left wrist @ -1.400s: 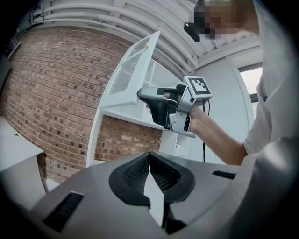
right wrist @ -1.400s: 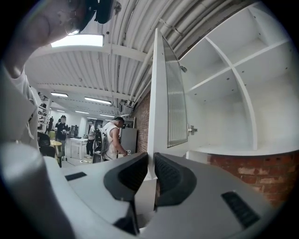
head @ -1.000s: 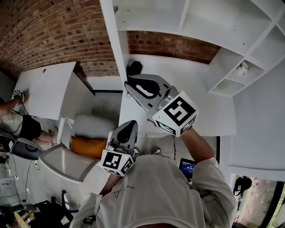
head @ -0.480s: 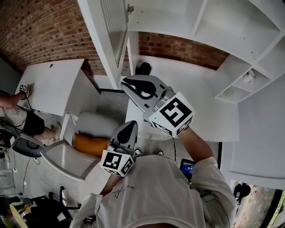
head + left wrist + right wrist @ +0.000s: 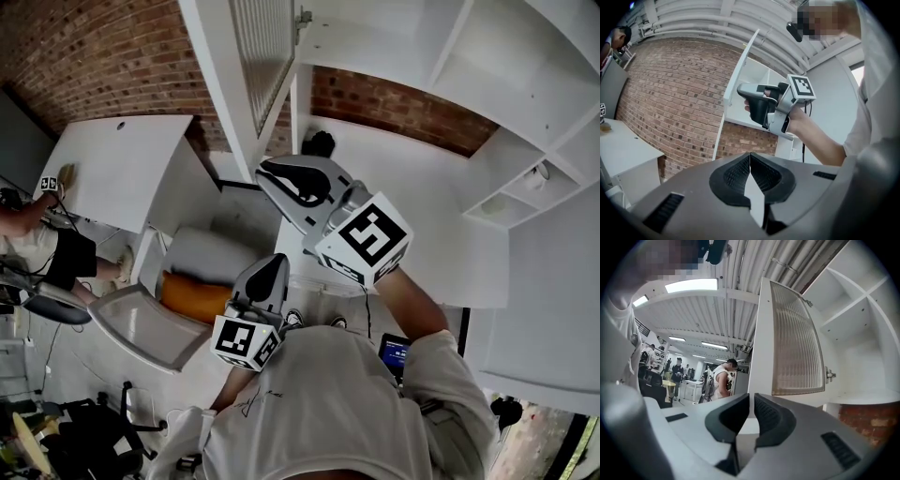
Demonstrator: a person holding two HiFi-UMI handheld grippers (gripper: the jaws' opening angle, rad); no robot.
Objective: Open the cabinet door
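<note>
1. Head view first: the cabinet door (image 5: 223, 84) stands swung well out from the cabinet (image 5: 403, 42), ribbed pane on show. Bare shelves lie exposed above the counter (image 5: 441, 225). The right gripper (image 5: 266, 171) sits right at the door's lower free corner. The left gripper (image 5: 273, 264) hangs low by the person's chest, well apart from the door.
2. Left gripper view: jaws pressed together, pads meeting along one line, nothing between them. This one's a spectator.
3. Right gripper view: jaws down to a sliver, lined up on the door's free edge. I read that as a pinch on the lower corner, though the contact itself hides behind the pads. The hinge (image 5: 828, 375) shows on the far side.
4. Progress: opening looks mostly done. What's left, by my reckoning, is a last bit of swing and letting go.
</note>
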